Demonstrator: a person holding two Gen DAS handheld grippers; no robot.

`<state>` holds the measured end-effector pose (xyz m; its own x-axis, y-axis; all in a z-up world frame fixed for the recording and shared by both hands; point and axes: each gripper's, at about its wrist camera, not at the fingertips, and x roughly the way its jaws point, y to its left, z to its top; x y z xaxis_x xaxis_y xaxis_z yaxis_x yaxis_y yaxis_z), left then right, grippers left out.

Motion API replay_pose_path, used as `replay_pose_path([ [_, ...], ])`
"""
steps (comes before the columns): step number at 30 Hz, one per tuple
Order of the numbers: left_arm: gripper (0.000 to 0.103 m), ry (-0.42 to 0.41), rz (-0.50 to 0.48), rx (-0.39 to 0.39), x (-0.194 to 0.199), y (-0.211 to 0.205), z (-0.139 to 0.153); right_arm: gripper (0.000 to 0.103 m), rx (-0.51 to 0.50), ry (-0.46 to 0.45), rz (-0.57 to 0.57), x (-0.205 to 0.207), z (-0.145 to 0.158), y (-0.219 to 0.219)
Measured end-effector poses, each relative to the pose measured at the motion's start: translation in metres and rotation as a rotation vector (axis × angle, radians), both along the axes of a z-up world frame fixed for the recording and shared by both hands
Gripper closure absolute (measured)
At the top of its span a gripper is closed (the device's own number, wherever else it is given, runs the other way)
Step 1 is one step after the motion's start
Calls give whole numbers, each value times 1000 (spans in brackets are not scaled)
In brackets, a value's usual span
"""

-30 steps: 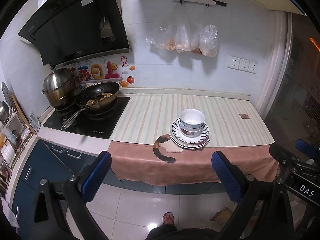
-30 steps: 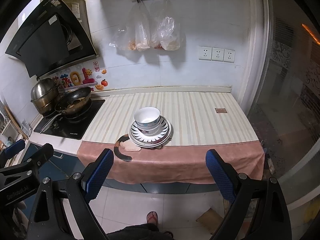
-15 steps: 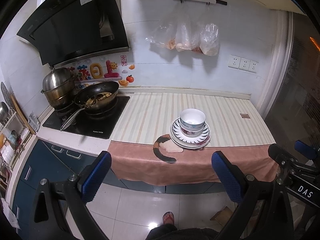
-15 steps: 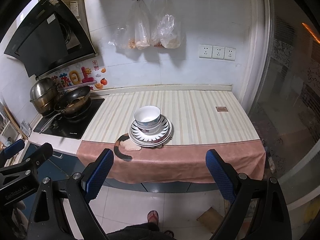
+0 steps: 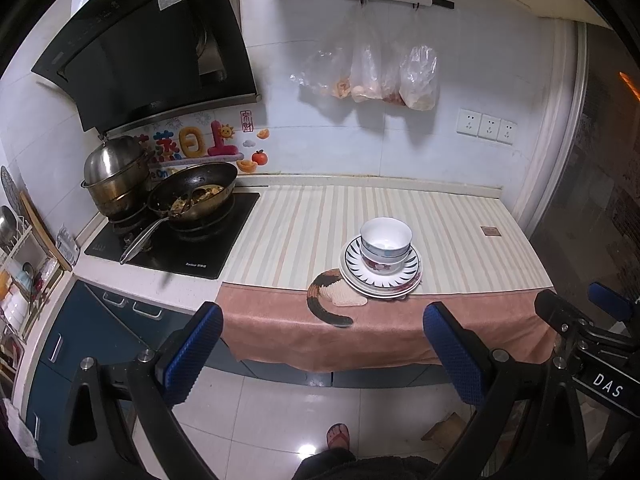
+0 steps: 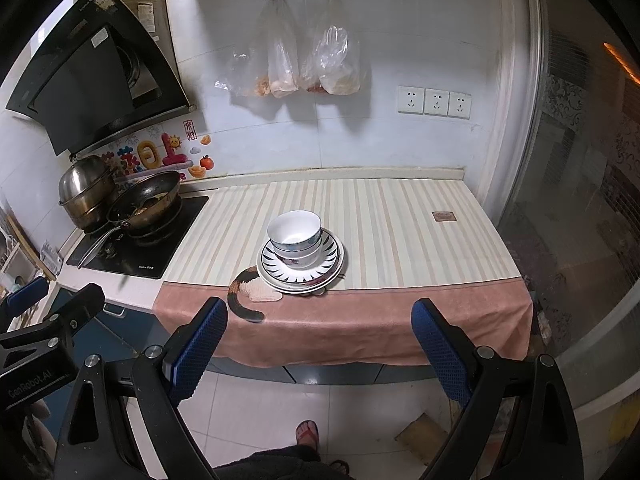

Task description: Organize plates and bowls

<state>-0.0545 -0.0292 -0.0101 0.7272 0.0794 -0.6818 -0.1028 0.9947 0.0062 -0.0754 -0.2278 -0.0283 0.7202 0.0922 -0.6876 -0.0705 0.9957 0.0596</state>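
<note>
White bowls (image 5: 385,243) nested on plates (image 5: 380,270) (black-rayed rim)

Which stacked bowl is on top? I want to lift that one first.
The white bowl with the plain inside sits on top, nested in the red-patterned bowl below, on the plates.

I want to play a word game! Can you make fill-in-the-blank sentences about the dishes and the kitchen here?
1. The bowls are stacked on top of the ____.
2. The wok sits on the ____.
3. The jaws of the left gripper and the right gripper are both ____.
4. Plastic bags hang on the ____.

Missing words: plates; stove; open; wall
</note>
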Motion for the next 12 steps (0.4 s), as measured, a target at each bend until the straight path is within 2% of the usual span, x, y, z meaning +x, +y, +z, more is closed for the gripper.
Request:
replay_pose_path([
  [12,0,3,-1,1,4,2,-2,7,-2,7,2,2,-5,1],
])
